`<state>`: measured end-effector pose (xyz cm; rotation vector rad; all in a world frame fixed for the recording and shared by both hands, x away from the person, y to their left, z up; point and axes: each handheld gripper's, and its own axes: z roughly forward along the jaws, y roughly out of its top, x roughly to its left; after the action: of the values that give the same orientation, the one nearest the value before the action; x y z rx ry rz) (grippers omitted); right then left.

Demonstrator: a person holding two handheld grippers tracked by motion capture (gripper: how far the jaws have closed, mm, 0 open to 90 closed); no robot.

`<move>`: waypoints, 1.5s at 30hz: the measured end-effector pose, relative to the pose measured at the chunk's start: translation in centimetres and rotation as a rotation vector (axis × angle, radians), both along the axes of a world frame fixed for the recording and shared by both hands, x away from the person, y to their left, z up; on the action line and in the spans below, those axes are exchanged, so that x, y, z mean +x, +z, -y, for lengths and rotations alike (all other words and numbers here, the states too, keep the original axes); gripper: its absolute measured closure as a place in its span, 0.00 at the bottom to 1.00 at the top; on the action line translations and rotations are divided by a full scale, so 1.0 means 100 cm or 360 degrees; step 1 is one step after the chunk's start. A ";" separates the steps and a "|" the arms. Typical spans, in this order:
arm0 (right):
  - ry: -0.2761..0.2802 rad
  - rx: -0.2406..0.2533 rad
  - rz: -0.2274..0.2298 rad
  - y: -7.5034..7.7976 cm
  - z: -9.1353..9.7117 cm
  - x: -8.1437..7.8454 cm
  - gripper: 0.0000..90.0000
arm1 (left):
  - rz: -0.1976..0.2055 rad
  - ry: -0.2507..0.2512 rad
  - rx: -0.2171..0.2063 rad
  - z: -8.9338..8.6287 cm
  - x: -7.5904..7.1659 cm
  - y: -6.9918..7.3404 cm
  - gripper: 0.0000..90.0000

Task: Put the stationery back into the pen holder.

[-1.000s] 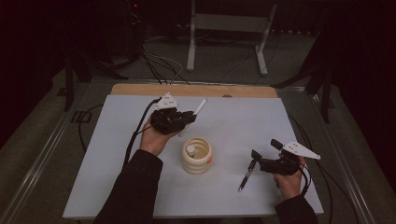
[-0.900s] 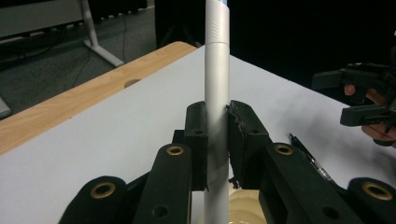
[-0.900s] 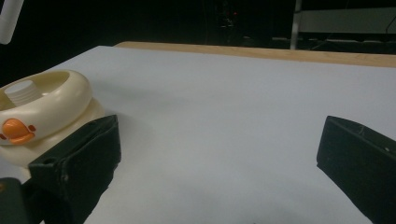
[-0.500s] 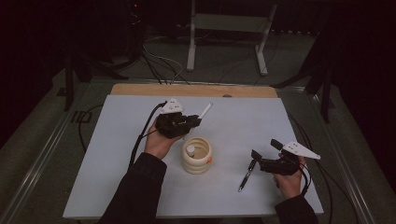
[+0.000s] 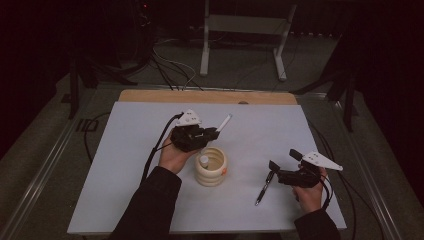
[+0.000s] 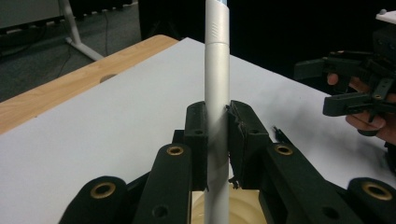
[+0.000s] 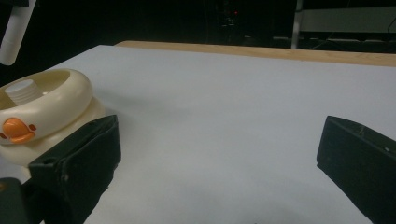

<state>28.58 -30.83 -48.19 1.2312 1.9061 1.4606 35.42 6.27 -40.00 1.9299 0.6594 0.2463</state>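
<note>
My left gripper [image 5: 214,132] is shut on a white pen [image 5: 224,122], which rises slanting above a cream ringed holder [image 5: 211,169]. In the left gripper view the white pen [image 6: 217,88] stands clamped between the two pads of my left gripper [image 6: 217,119], with the holder's rim [image 6: 245,212] just below. A white capped item [image 5: 204,160] stands inside the holder. My right gripper [image 5: 283,160] rests open at the right, beside a black pen [image 5: 263,188] lying on the table. Nothing lies between the wide jaws of my right gripper [image 7: 219,140], and the holder [image 7: 51,105] sits off to their left.
The white table top [image 5: 125,165] has a wooden strip [image 5: 205,96] along its far edge. Cables trail off the left side and the back. A metal stand [image 5: 240,30] is on the floor beyond. The holder bears an orange button [image 7: 16,128].
My left gripper, still clamping the white pen, has shifted a little to the right and nearer, over the cream holder. The right gripper has kept still.
</note>
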 end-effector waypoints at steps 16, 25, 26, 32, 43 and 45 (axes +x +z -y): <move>-0.0002 -0.0002 0.0005 0.000 0.001 0.000 0.00 | 0.0015 -0.0030 -0.0027 0.005 -0.006 -0.004 0.88; 0.0003 -0.0006 0.0002 0.000 0.001 0.000 0.00 | -0.0004 -0.0058 -0.0060 0.012 -0.007 -0.010 0.88; 0.0003 -0.0006 0.0002 0.000 0.001 0.000 0.00 | -0.0004 -0.0058 -0.0060 0.012 -0.007 -0.010 0.88; 0.0001 0.0000 0.0002 0.000 0.000 0.000 0.00 | -0.0017 -0.0075 -0.0073 0.017 -0.009 -0.013 0.88; 0.0003 -0.0001 0.0002 0.000 0.000 0.000 0.00 | -0.0043 -0.0092 -0.0032 0.023 -0.009 -0.025 0.88; 0.0003 -0.0001 0.0001 0.000 0.000 0.000 0.00 | -0.0049 -0.0094 -0.0022 0.024 -0.009 -0.030 0.88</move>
<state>28.60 -30.85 -48.20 1.2286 1.9078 1.4612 34.52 3.88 -42.95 1.9399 0.6217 0.1752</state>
